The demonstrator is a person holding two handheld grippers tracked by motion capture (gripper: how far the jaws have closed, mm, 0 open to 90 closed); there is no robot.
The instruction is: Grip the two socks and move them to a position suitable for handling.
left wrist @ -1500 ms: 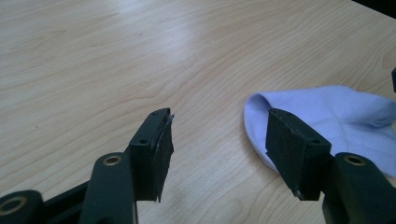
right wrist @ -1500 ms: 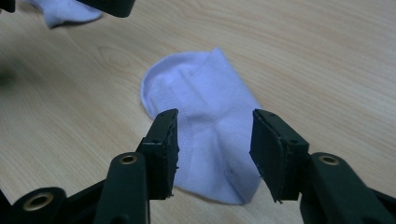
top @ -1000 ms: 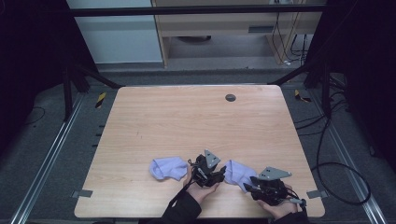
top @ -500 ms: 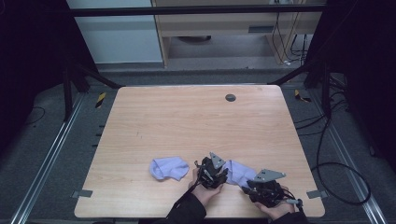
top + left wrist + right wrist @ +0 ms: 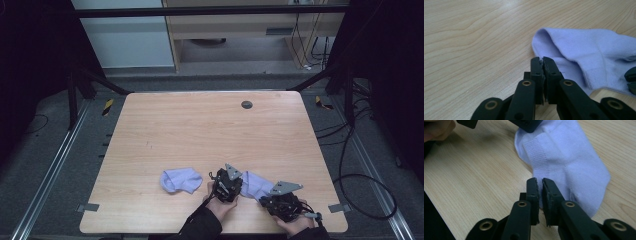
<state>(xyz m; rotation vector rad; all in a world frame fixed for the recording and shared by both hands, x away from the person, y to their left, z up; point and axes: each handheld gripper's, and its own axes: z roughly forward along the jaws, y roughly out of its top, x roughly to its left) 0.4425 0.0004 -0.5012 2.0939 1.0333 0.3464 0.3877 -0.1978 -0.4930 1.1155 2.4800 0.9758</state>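
Two pale purple socks lie near the table's front edge. One sock [image 5: 180, 180] rests alone to the left. The other sock [image 5: 254, 183] lies flat between my two grippers. My left gripper [image 5: 227, 184] is shut, its tips [image 5: 543, 60] at that sock's [image 5: 584, 53] near edge, with no fabric seen between the pads. My right gripper [image 5: 281, 201] is shut too, its tips [image 5: 539, 182] over the sock's [image 5: 569, 162] ribbed cuff side. The right gripper's jaw tips [image 5: 630, 80] peek in from the right in the left gripper view.
The wooden table [image 5: 210, 135] has a small dark round disc [image 5: 246, 104] near its far edge. The person's hand [image 5: 436, 130] and the left gripper's body [image 5: 529, 123] sit beyond the sock in the right gripper view. Dark floor and cables [image 5: 350, 165] surround the table.
Both grippers have edged a little closer to the sock between them, the left one rightward and the right one leftward. Neither sock has moved.
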